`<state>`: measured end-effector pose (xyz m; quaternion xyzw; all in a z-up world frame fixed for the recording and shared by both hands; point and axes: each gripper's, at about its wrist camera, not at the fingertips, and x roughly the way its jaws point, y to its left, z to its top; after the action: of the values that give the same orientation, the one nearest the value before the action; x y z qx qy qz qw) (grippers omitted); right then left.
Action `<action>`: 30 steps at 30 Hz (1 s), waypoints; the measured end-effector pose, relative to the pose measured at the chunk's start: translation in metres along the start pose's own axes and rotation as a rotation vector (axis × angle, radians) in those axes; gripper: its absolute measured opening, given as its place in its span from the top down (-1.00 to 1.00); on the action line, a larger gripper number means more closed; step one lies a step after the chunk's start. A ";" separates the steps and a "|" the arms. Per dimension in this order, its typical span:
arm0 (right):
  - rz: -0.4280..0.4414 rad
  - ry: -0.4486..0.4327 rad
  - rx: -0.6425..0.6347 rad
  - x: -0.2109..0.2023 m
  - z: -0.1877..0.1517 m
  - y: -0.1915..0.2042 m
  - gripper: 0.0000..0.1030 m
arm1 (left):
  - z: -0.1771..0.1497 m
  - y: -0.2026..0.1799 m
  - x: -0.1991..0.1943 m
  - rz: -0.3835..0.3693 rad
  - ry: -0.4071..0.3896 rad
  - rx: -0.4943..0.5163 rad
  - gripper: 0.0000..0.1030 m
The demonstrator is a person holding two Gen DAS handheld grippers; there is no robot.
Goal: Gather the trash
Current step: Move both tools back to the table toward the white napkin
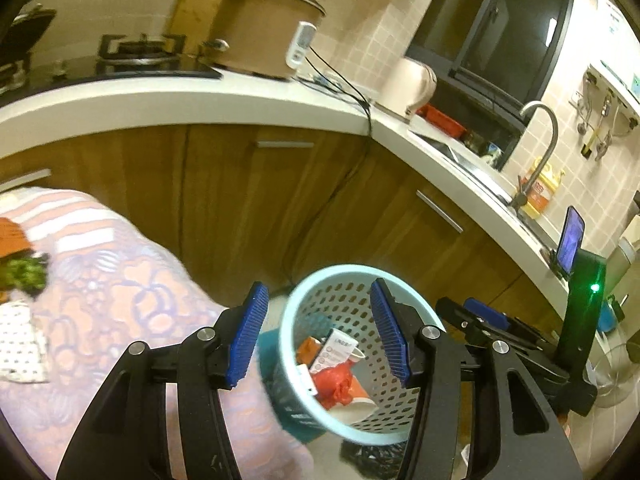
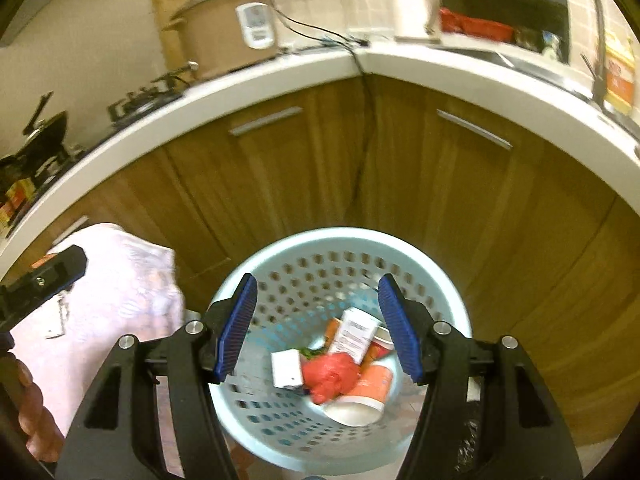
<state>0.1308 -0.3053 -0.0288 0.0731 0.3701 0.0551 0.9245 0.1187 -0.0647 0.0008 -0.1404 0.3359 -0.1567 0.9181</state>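
Both grippers hang over a light blue perforated waste basket (image 2: 404,248) standing on the floor in front of the wooden kitchen cabinets (image 2: 280,184). The right gripper (image 2: 318,326) has its blue pads spread apart with nothing between them, and the left gripper (image 1: 320,334) is spread and empty too. In the basket lie the trash: a crumpled red bag (image 2: 330,374), a white carton (image 2: 354,334), a small white box (image 2: 286,368) and what looks like an orange-and-white cup (image 2: 366,396). A floral cloth (image 1: 132,300) covers a surface left of the basket.
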 end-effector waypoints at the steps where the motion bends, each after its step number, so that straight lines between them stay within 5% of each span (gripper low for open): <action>1: 0.011 -0.006 -0.010 -0.001 0.001 0.007 -0.15 | 0.000 0.005 -0.008 0.012 -0.013 -0.004 -0.01; 9: 0.148 -0.014 -0.122 0.006 -0.004 0.097 -0.15 | -0.002 0.056 -0.057 0.113 -0.084 -0.066 -0.01; 21: 0.315 0.034 -0.287 0.045 -0.034 0.207 -0.14 | -0.008 0.144 -0.117 0.361 -0.144 -0.161 -0.12; 30: 0.358 0.083 -0.275 0.069 -0.041 0.210 -0.07 | -0.027 0.183 -0.122 0.491 -0.103 -0.235 -0.15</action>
<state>0.1420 -0.0844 -0.0673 0.0085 0.3781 0.2710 0.8852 0.0477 0.1444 -0.0149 -0.1679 0.3287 0.1176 0.9219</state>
